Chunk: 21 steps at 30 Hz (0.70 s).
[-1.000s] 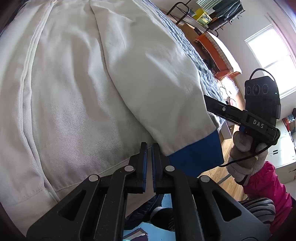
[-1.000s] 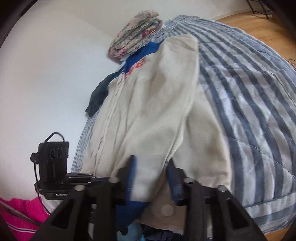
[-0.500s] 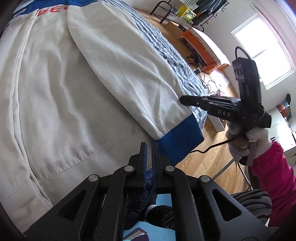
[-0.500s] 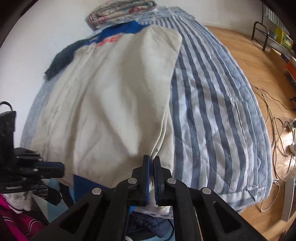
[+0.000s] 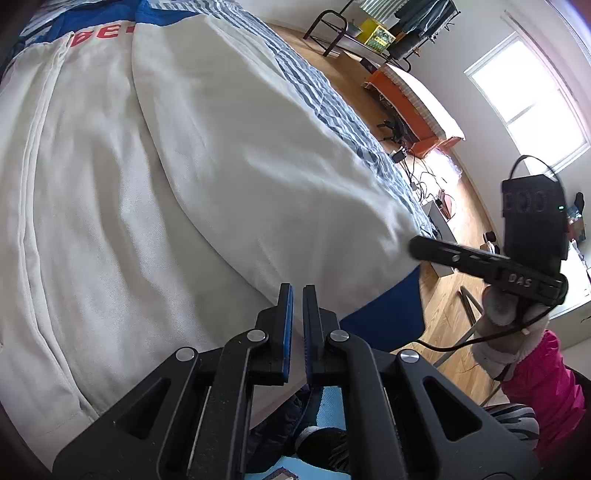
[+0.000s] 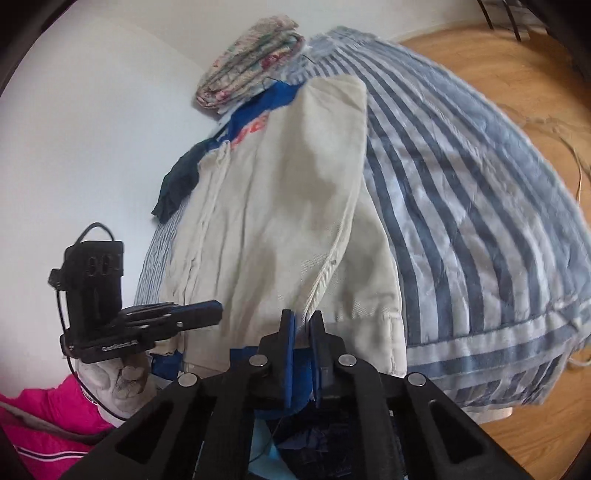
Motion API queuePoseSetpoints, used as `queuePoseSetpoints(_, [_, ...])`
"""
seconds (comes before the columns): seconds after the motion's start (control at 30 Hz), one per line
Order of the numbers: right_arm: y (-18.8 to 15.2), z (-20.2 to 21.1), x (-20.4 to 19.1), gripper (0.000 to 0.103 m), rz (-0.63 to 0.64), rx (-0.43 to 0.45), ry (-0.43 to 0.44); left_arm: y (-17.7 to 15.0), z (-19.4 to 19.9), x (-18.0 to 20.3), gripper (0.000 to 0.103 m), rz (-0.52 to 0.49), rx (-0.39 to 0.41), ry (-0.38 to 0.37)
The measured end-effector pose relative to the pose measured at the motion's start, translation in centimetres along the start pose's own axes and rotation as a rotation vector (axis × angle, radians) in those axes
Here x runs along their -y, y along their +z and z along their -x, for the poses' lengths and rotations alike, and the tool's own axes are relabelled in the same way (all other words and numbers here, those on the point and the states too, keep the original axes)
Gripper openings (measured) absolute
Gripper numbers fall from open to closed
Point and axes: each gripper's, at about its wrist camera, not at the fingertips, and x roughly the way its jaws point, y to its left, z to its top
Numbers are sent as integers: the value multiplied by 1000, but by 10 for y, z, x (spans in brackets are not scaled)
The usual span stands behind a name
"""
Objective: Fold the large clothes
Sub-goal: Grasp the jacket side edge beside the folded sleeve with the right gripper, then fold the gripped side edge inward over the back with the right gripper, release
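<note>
My jacket (image 5: 122, 206) lies front-up along the striped bed (image 6: 461, 206), collar end far from me, hem at the near edge, with one cream sleeve (image 5: 258, 166) laid over the body and its blue cuff (image 5: 384, 317) hanging off the bed's edge.

My left hand-held gripper (image 5: 294, 325) hovers over the hem, jaws nearly together with only a thin slit between the blue pads, and I judge it is grasping nothing. My right hand-held gripper (image 6: 301, 345) sits at the cuff end of the sleeve; its jaws stand a little apart with blue and cream cloth in the gap, but I cannot tell whether it is truly clamped on the fabric or merely straddling it.

The step, as I read it, is to take the bottom end and carry it up toward the collar. To do that well I would:

- bite the sleeve end deep enough to catch the cuff, not just the cream layer;
- part the left jaws and take the hem at the matching corner;
- lift both together, level, so the sleeve does not slide off the body;
- lay the fold down short of the red lettering (image 5: 99, 35), then smooth outward.

The main risk is the loose cuff dragging under the fold.
</note>
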Motion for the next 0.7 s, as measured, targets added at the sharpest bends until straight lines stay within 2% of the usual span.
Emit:
queuePoseSetpoints(0.07, [5, 6, -6, 5, 35, 8, -81, 1, -5, 2, 2, 0, -6, 2])
queuePoseSetpoints(0.13, [4, -8, 5, 6, 40, -69, -190, 1, -6, 1, 2, 6, -11, -3])
queuePoseSetpoints(0.17, [1, -15, 12, 7, 24, -107, -195, 1, -4, 2, 2, 4, -8, -6])
queuePoseSetpoints(0.23, [-3, -14, 22, 25, -1, -96, -205, 7, -1, 5, 2, -3, 5, -5])
queuePoseSetpoints(0.3, [-3, 1, 31, 37, -24, -31, -177, 13, 2, 6, 2, -7, 16, -4])
queuePoseSetpoints(0.43, [1, 4, 50, 45, -117, 15, -81, 40, 3, 10, 2, 4, 48, 1])
queuePoseSetpoints(0.57, [-3, -21, 55, 45, -137, -41, -32, 75, -8, 12, 2, 8, 89, 29])
queuePoseSetpoints(0.67, [-7, -30, 52, 45, -147, -46, 1, 97, -30, 5, 2, 48, 101, 31])
queuePoseSetpoints(0.7, [-8, -31, 50, 35, -137, -45, 3, 104, -39, 4, 2, 45, 104, 49])
